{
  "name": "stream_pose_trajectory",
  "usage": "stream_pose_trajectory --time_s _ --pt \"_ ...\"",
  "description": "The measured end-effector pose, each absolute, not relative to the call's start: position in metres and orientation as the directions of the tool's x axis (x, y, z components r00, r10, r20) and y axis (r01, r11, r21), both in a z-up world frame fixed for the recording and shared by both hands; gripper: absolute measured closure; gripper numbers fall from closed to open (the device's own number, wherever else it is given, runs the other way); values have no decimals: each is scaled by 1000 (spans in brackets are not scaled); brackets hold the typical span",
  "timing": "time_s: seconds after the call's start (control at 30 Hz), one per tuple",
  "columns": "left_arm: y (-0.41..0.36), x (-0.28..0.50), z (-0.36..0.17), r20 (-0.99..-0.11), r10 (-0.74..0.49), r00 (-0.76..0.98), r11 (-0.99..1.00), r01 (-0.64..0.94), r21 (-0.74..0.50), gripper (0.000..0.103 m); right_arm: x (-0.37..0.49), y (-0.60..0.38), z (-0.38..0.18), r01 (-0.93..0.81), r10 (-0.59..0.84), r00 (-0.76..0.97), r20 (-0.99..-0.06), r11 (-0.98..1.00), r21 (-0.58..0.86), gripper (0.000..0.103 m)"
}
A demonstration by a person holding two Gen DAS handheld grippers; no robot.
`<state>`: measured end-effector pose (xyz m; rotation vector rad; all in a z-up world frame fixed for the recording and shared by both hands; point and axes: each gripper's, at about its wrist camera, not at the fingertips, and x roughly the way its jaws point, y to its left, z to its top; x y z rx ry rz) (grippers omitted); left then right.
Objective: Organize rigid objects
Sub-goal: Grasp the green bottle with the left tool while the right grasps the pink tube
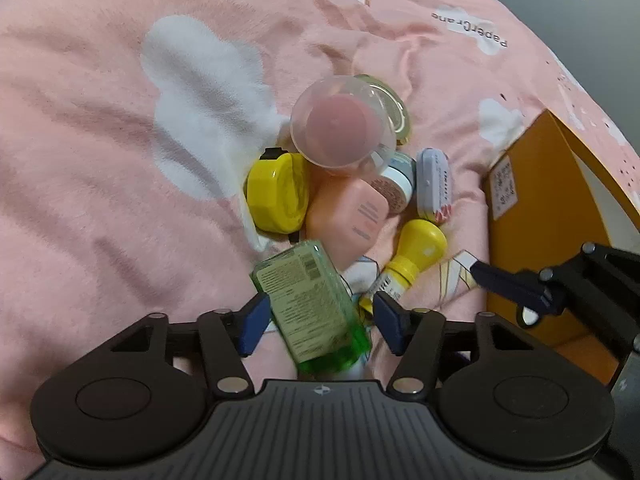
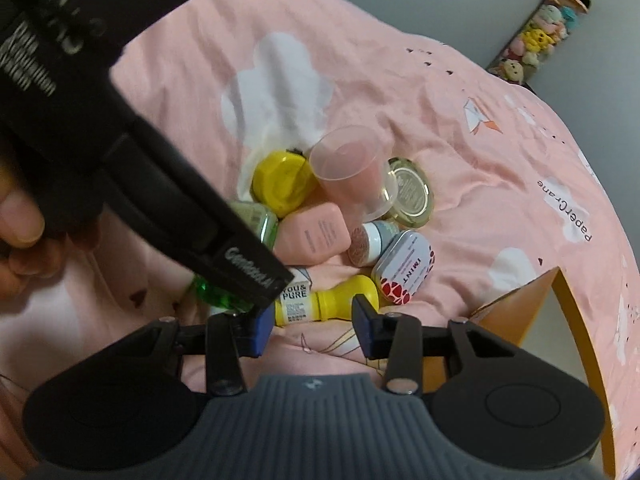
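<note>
A heap of small rigid items lay on a pink bedspread (image 1: 100, 128) printed with white clouds. The left gripper (image 1: 320, 322) had its blue pads spread wide on either side of a clear green rectangular bottle (image 1: 316, 308) with a printed label. The left pad seemed to touch the bottle's side, while a gap showed at the right pad; whether it was truly gripped could not be told from this angle.

Beyond the bottle sat a yellow faceted plastic case (image 1: 276, 192), a peach-pink rounded plastic case (image 1: 346, 216) and a clear plastic cup (image 1: 340, 120) lying tipped on top of the pile. Behind the cup rested a round gold-rimmed tin (image 2: 410, 192). A small white jar with a speckled lid (image 2: 370, 244) lay on its side just beside a pale lilac mint tin with a red pattern (image 2: 402, 268).

The right gripper (image 2: 314, 324) hovered with its blue pads wide apart, holding nothing. Just beyond its fingertips lay a yellow bottle with a bulbous cap and white label (image 2: 320, 304), on its side. The left gripper's black body crossed the right wrist view from the upper left, covering most of the green bottle.

An orange cardboard box (image 1: 536, 208) stood open at the right edge of the pile, apart from the items.
</note>
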<state>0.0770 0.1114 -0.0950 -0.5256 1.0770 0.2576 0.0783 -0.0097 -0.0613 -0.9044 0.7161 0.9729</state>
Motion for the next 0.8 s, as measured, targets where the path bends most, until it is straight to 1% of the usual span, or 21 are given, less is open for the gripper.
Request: stream_pose_trajectory --time_s 0.17,0.2,0.23,0.33,0.43,0.53,0.57,0.6,0.7,0.77,0.8 --pt "108 92 -109 -907 -23 420 850 -470 -239 27 82 -5 -70 -916 362 390 -847 250 -315 62" --pt "109 94 -113 -910 -22 414 847 -476 -237 30 82 -4 -71 -915 361 391 -847 248 -317 62" --pt "109 95 -116 -913 -17 408 845 -482 -231 37 82 -4 -71 -915 360 392 -846 247 -319 62" --pt "111 94 -118 -912 -10 410 838 -494 -232 51 83 -4 -73 -913 355 397 -846 249 -324 62" --pt "112 86 -114 -895 -20 445 832 -489 -261 51 84 -5 -74 -912 350 398 -848 253 -323 62" --pt "109 80 -105 -875 -2 485 840 -474 -264 53 87 -7 -74 -907 351 404 -845 271 -321 62" --pt "109 78 -100 -868 11 497 845 -469 -257 58 89 -8 -73 -904 352 407 -843 286 -317 62" --pt "109 76 -94 -858 31 512 852 -463 -245 71 91 -8 -72 -901 354 409 -841 301 -311 62" --pt "116 73 -86 -844 36 535 854 -455 -252 71 98 -7 -69 -895 367 400 -840 355 -271 62" --pt "122 73 -84 -840 25 542 849 -455 -269 71 103 -6 -68 -890 378 387 -841 392 -233 67" --pt "124 72 -82 -837 23 547 848 -454 -274 71 106 -4 -67 -886 383 379 -842 411 -212 71"
